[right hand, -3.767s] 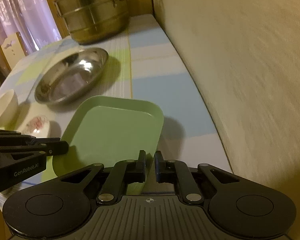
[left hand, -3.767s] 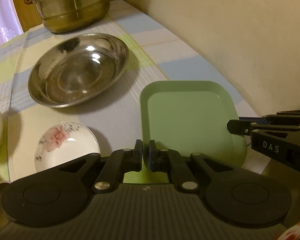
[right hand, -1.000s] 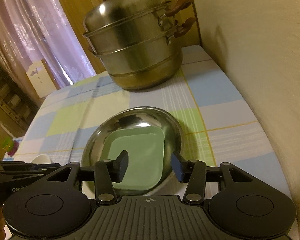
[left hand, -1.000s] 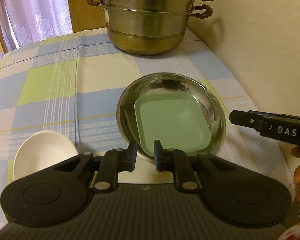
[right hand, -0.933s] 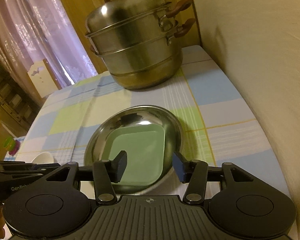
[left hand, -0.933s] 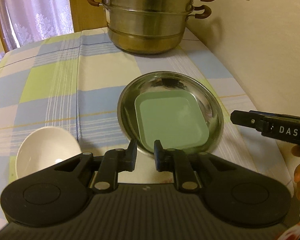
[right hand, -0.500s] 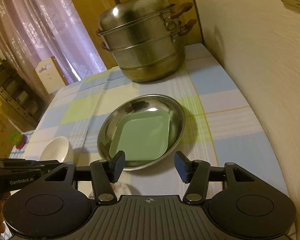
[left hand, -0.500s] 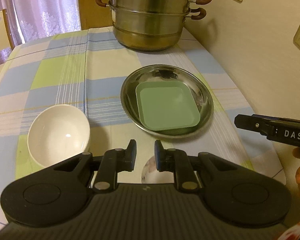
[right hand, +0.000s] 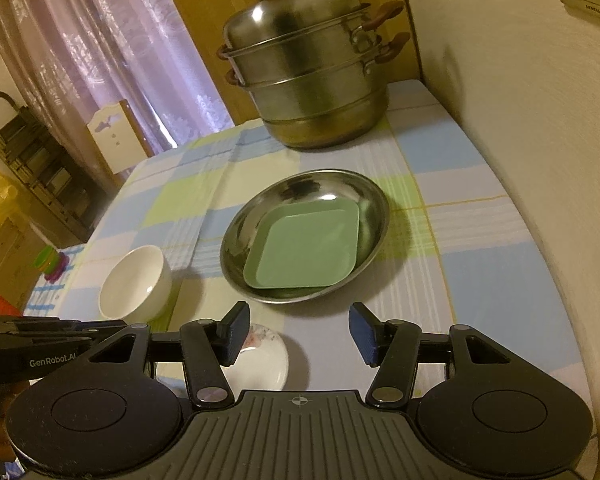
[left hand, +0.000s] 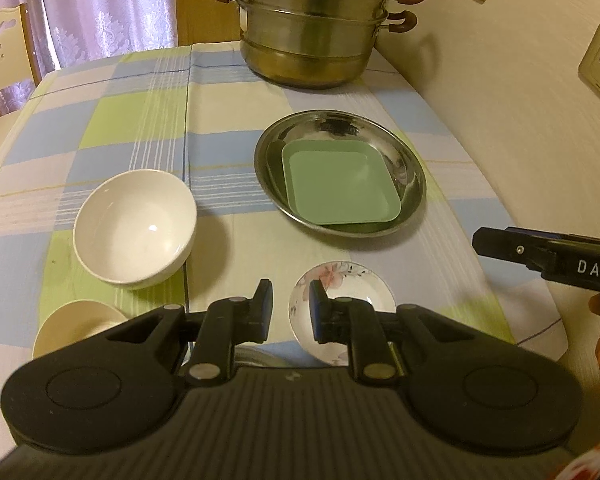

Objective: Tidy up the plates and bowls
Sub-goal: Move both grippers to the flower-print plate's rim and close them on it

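The steel dish [left hand: 414, 176] sits in the middle of the checked cloth [left hand: 132, 120]; the green plate [left hand: 340, 182] lies flat inside it (its corners touch the dish's sloping wall). The big pot [left hand: 312, 28] stands behind the dish, by the wall. The white bowl [left hand: 134, 220] sits left of the dish, well apart from it; a smaller cream bowl [left hand: 74, 326] sits nearer than that one. The flower saucer [left hand: 354, 280] lies in front of the dish, on the cloth.

The left gripper [left hand: 290, 308] hangs over the near side of the saucer; its jaws are a little apart, with nothing pinched. The right gripper [right hand: 298, 330] hangs in front of the dish; its jaws stand wide apart and have just been opening, with nothing between them.
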The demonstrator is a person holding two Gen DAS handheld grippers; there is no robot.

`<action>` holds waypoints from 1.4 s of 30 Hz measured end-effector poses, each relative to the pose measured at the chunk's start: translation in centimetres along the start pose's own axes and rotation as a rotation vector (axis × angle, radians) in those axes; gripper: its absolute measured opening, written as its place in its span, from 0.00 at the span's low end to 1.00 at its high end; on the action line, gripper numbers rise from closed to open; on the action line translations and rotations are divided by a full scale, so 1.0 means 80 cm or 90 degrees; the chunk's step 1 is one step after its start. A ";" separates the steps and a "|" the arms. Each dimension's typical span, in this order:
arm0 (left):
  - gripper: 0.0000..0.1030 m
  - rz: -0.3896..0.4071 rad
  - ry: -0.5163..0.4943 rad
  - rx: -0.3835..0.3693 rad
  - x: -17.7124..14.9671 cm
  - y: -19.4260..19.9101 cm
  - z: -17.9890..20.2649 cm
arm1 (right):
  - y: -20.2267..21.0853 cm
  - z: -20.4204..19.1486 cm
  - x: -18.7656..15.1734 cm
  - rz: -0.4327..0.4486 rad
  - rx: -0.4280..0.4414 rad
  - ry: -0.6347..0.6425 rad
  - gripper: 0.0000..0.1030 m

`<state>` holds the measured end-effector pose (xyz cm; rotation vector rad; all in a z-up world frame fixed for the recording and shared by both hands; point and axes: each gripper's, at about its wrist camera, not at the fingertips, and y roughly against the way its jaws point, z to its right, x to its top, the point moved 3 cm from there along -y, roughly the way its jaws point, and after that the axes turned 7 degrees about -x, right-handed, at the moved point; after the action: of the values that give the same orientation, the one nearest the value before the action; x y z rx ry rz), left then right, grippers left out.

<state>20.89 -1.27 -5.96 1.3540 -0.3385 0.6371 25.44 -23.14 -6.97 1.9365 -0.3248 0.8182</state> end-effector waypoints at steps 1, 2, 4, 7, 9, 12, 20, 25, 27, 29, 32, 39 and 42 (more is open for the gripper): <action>0.16 0.000 0.000 -0.001 -0.002 0.001 0.000 | 0.001 -0.002 -0.002 -0.001 0.001 0.001 0.54; 0.17 -0.001 0.000 -0.002 -0.004 0.002 -0.001 | 0.001 -0.003 -0.003 -0.001 0.001 0.001 0.54; 0.17 -0.002 0.001 -0.003 -0.007 0.003 -0.002 | 0.001 -0.005 -0.006 -0.004 0.002 0.002 0.54; 0.17 -0.005 0.002 -0.007 -0.012 0.003 -0.003 | -0.001 -0.010 -0.009 -0.008 0.001 0.003 0.54; 0.17 -0.007 0.001 -0.011 -0.015 0.003 -0.003 | -0.002 -0.013 -0.013 -0.011 0.002 0.003 0.54; 0.17 -0.010 0.001 -0.018 -0.018 0.001 -0.005 | -0.005 -0.017 -0.019 -0.019 0.000 0.005 0.54; 0.18 -0.027 -0.006 -0.039 -0.028 -0.009 -0.008 | -0.024 -0.028 -0.040 -0.051 -0.015 0.005 0.54; 0.18 -0.039 -0.005 -0.050 -0.028 -0.019 -0.013 | -0.038 -0.033 -0.051 -0.070 -0.026 0.009 0.54; 0.18 -0.042 -0.008 -0.051 -0.026 -0.023 -0.015 | -0.045 -0.034 -0.056 -0.078 -0.030 0.007 0.54; 0.18 -0.046 -0.011 -0.052 -0.025 -0.025 -0.016 | -0.052 -0.035 -0.060 -0.087 -0.030 0.005 0.53; 0.18 -0.051 -0.015 -0.056 -0.022 -0.031 -0.019 | -0.060 -0.037 -0.066 -0.096 -0.031 0.002 0.53; 0.18 -0.071 -0.026 -0.065 -0.020 -0.049 -0.020 | -0.078 -0.039 -0.072 -0.111 -0.035 -0.002 0.49; 0.18 -0.083 -0.031 -0.067 -0.018 -0.059 -0.020 | -0.088 -0.038 -0.074 -0.121 -0.038 -0.006 0.40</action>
<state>22.38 -0.43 -10.90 1.2806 -0.3160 0.4730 23.63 -17.72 -14.80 1.8826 -0.1658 0.6681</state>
